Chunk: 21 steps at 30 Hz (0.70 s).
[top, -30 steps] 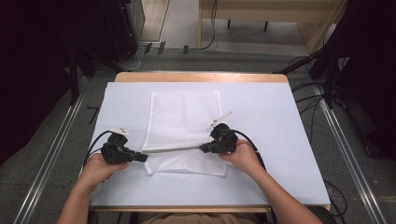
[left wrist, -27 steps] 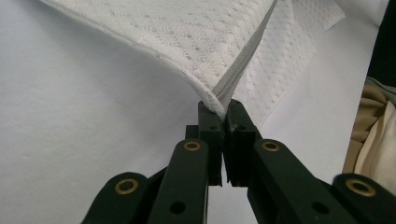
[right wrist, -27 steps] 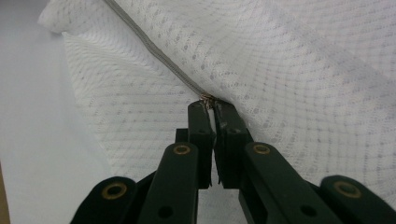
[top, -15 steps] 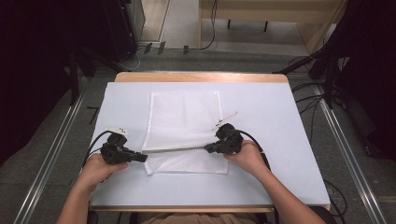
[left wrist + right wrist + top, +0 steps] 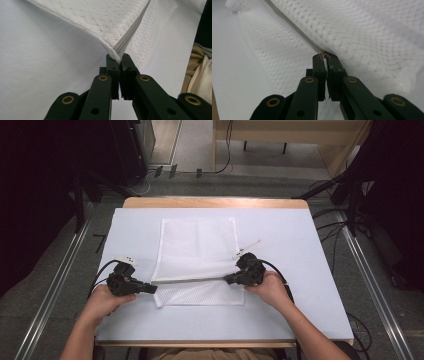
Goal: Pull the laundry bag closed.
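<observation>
High view: right claw [image 5: 229, 280] farther right along mesh bag [image 5: 197, 251] zipper

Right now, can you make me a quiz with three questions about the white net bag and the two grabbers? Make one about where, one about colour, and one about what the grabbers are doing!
1. Where does the mesh bag lie?
A. On the white table cover
B. On the floor
C. On a chair

2. What colour is the zipper along the bag's edge?
A. Red
B. Grey
C. Green

3. What is the left gripper doing?
A. Hanging open above the bag
C. Resting on the bare table
B. Pinching the bag's corner at the zipper's end

Answers:
1. A: the high view shows the bag spread on the covered table.
2. B: the left gripper view shows a grey strip running along the white mesh.
3. B: its jaws are closed on the corner; the right gripper likewise pinches the small metal zipper pull.
</observation>
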Motion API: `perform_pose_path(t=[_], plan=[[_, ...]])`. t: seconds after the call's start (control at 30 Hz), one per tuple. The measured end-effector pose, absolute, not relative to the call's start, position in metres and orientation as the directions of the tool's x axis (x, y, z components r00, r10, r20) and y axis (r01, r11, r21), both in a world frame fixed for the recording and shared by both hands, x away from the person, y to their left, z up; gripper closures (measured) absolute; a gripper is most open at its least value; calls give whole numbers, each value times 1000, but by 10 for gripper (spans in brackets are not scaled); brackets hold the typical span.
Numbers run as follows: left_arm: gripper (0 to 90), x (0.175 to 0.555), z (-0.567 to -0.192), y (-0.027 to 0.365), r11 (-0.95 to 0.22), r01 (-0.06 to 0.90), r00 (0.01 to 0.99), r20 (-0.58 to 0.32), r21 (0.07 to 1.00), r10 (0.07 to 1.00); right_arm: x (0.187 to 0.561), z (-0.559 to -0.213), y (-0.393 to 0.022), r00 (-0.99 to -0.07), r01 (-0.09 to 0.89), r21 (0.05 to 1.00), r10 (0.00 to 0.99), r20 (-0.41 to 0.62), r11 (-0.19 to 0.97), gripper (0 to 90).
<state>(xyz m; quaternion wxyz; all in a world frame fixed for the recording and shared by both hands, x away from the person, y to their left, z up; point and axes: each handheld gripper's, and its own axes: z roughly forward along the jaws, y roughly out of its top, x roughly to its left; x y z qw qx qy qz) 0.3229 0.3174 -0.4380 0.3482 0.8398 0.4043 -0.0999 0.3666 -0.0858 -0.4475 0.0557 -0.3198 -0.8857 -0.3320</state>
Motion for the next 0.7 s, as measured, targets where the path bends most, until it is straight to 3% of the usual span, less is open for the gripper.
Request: perform_pose_path(t=[0.7], plan=[[881,323,-438,316,-427,756,647,-463,496,606,367,-450,-112,-778,616,542,551,304,571,882]])
